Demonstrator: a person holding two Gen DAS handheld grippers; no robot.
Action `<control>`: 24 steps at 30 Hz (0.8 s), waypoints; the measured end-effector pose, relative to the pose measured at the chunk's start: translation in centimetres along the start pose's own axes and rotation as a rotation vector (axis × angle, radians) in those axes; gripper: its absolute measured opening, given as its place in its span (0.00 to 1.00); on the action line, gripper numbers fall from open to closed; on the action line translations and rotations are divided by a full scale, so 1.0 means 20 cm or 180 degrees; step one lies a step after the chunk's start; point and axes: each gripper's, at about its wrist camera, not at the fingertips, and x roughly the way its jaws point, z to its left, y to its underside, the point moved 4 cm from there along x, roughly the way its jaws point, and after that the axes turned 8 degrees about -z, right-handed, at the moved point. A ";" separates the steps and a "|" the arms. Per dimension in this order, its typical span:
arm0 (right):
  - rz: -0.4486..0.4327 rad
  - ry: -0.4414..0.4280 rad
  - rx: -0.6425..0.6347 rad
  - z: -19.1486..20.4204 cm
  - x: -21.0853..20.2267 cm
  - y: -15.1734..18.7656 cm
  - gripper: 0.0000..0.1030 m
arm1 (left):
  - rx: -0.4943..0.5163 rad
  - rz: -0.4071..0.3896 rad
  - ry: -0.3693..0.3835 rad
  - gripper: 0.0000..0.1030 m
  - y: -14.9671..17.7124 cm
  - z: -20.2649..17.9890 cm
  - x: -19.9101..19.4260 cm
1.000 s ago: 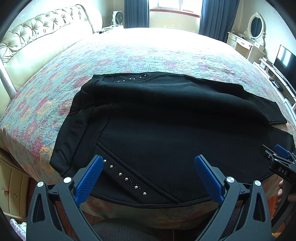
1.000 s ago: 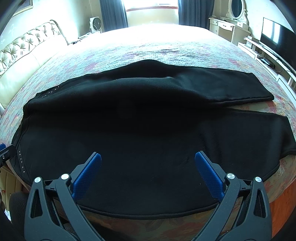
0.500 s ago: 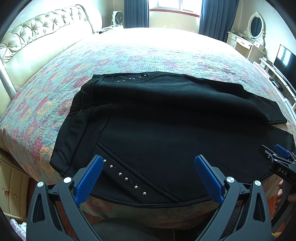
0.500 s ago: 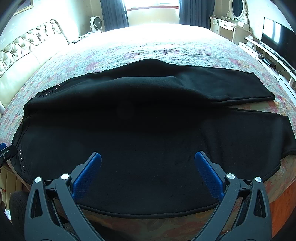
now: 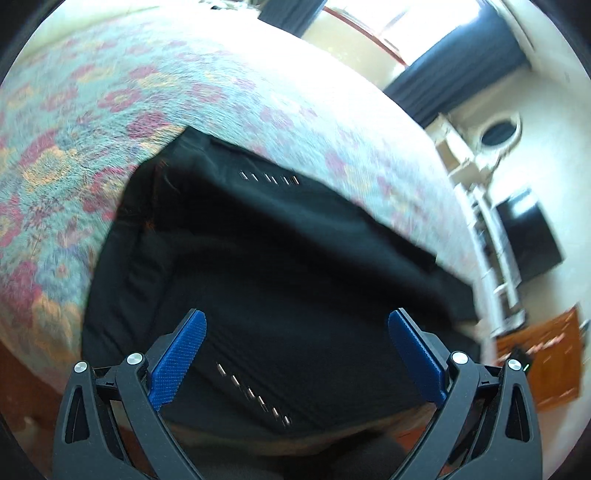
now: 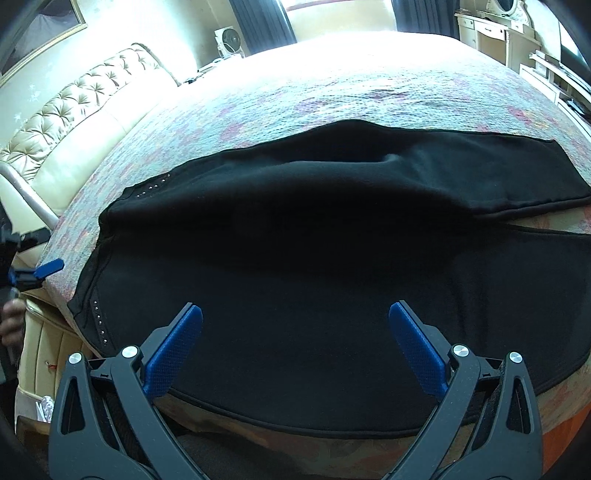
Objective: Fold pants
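Black pants (image 6: 332,295) lie spread flat along the bed's (image 6: 332,92) near edge, studs at the waist; both tongs (image 5: 295,354) (image 6: 295,343) gape wide, holding nothing.

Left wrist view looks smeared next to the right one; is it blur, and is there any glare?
Left wrist view: motion blur streaks the bedspread and the studs on the pants, and the frame is tilted; the window is blown out. Right wrist view: sharp and level, with glare on the far bedspread.
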 end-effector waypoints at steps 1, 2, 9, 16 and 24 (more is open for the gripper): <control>-0.0010 -0.0052 -0.0039 0.01 0.01 -0.02 0.98 | -0.0142 -0.0053 0.0050 0.96 -0.11 0.11 0.01; -0.0016 -0.0083 -0.0081 0.02 0.01 -0.03 0.98 | -0.0249 -0.0090 0.0090 0.96 -0.18 0.18 0.02; 0.0048 -0.0237 -0.0196 0.05 0.14 -0.11 0.98 | -0.0885 -0.0001 0.0349 0.96 -0.60 0.68 0.33; 0.0203 -0.0411 0.0050 0.04 0.29 -0.17 0.98 | -0.0687 0.0601 0.0794 0.96 -0.63 0.64 0.72; 0.0329 -0.0661 0.0132 0.10 0.43 -0.18 0.98 | -0.0852 0.0769 0.1342 0.96 -0.75 0.59 0.72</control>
